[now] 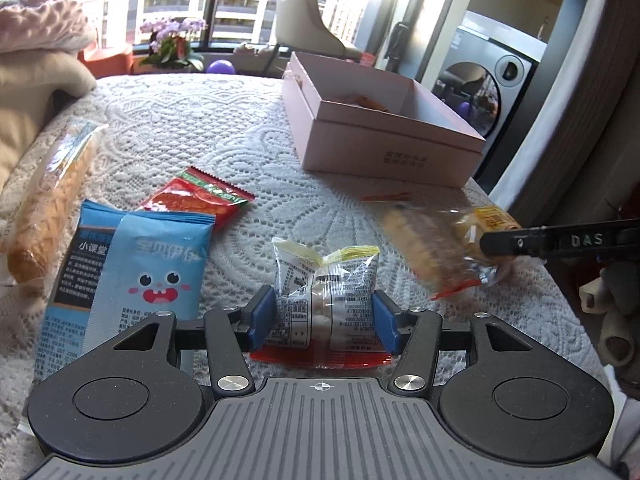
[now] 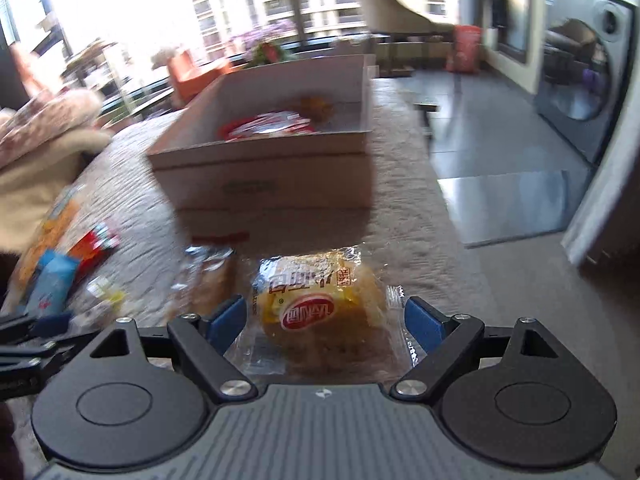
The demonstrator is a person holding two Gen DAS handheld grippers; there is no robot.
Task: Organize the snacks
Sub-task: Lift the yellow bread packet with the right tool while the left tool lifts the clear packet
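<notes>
Left tongs (image 1: 325, 316) are clamped on a small clear-wrapped snack pack (image 1: 326, 300) with yellow top seals; both blue pads press its sides, so it's secured for carrying, with its red bottom edge hanging out below the pads.

Right tongs (image 2: 325, 322) stand apart around a wrapped yellow cake (image 2: 320, 312). The pads sit just off the wrapper on both sides and aren't squeezing it, so my read is a grasp being lined up. The view is motion-blurred, so contact can't be fully ruled out.

Target is evidently the pink cardboard box (image 1: 394, 152), open-topped at the far right of the lace-covered surface (image 1: 200, 128). It already holds a red-and-white packet (image 2: 266, 128) and something orange behind it.

Still loose on the surface: a blue cartoon-face packet (image 1: 132, 276), a red spicy-strip packet (image 1: 200, 198), a long bread stick in clear wrap (image 1: 52, 204), and another clear bag of biscuits (image 1: 420, 248) near the right tongs.

The box sits within reach of both hands, so each pack is a short carry.
</notes>
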